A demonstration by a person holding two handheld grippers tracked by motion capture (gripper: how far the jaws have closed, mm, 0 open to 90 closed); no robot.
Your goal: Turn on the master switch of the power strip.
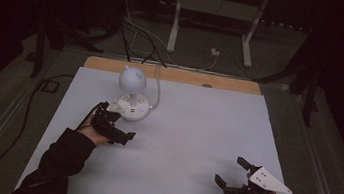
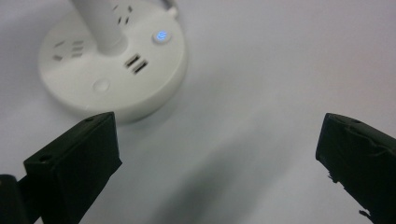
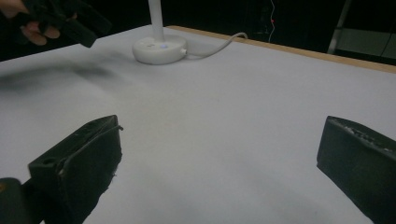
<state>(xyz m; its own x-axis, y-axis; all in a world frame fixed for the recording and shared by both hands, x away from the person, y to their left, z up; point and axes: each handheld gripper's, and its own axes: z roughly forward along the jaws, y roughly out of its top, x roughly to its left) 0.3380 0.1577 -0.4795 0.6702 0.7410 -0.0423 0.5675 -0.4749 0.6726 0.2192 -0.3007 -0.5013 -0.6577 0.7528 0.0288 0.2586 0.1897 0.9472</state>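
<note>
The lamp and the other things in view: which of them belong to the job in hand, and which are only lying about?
Belong to the job:
- white lamp with its round socket base, blue button lit
- left claw, open, beside the base
- right claw, open, over bare table

Only lying about:
- lamp cord
- white table cover
- metal stand and cables on the floor behind

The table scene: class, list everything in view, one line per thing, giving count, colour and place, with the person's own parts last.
Lamp: one, white, round head on a stem, far left of table.
Lamp base: one, white, round, sockets and a blue-lit button, just ahead of left hand-held gripper.
Cord: one, white, from base toward far edge.
Table: one, white top, wooden far edge.
Left hand-held gripper: one, black, open, beside base.
Right hand-held gripper: one, black, open, near right corner.
</note>
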